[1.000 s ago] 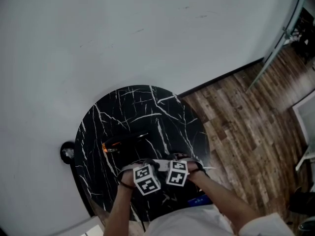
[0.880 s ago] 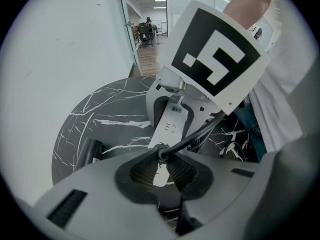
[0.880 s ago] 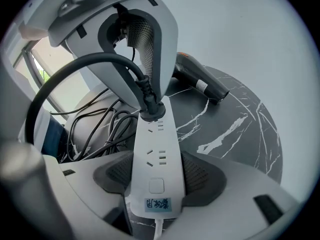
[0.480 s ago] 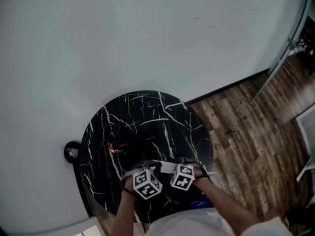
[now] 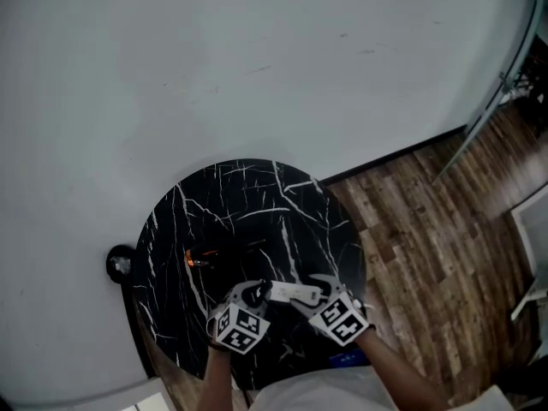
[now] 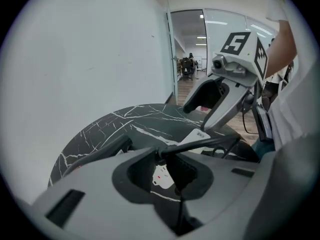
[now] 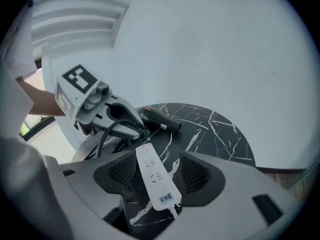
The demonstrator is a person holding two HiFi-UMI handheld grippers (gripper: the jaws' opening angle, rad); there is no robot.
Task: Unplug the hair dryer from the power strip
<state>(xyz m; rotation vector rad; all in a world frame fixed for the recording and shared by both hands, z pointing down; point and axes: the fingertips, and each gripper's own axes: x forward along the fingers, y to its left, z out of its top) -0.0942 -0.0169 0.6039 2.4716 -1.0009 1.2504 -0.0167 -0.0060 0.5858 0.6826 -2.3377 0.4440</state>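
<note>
Over the table (image 5: 248, 204), left gripper (image 7: 135, 131) clamping the plug (image 6: 161, 155), power strip (image 7: 150, 161) under open right gripper (image 7: 158, 174).

Round black marble table (image 7: 215, 134): hair dryer (image 7: 160, 120), white power strip (image 7: 156, 176) on top.

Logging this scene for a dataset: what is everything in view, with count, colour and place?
table: one, black marble, round, against the wall
hair dryer: one, dark, on the table's far left
power strip: one, white, on the table's near side
cord: one, black, in the left hand-held gripper
round object: one, black, beside the table's left edge, unidentifiable
floor: brown wood, right of table
left hand-held gripper: one, grey, shut on the cord
right hand-held gripper: one, grey, open over the power strip
</note>
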